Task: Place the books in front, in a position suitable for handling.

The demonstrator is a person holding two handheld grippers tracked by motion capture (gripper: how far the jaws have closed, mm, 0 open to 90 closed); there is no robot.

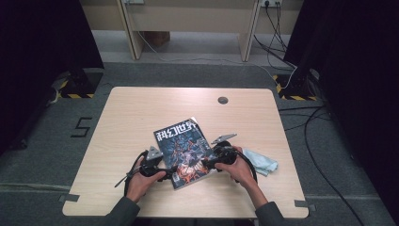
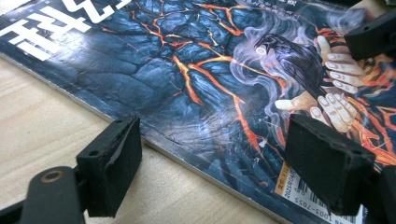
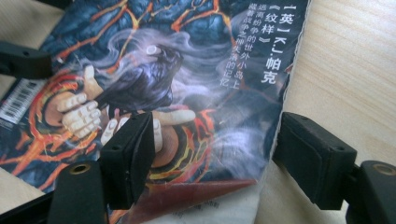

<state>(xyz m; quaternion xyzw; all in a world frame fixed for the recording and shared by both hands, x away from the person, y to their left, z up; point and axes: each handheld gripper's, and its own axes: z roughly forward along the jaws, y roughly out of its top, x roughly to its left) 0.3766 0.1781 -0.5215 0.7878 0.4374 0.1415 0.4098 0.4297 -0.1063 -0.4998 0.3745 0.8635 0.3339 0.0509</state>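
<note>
High view: a magazine [image 1: 182, 151] lies flat on the wooden counter [image 1: 131, 113], turned a little askew, near the edge on your side. Your left claw [image 1: 168, 170] sits at its lower left corner, your right claw [image 1: 207, 165] at its lower right edge. A pale blue cloth [image 1: 261, 161] lies crumpled just beside your right hand [image 1: 241, 169]. Small round grommet [image 1: 223, 100] at the far side of the counter.

Left gripper view: jaws spread apart, one over bare wood, the other over the cover near the barcode; the magazine's spine edge runs between them. Pads press on nothing, so this claw is released. The tip of your other claw shows at top right.

Right gripper view: jaws likewise apart, one above the cover art, the other over the counter beyond the page edge; the edge passes between them, ungripped. Released too. Lower corner of the cover curls slightly, showing a red-and-white underside
</note>
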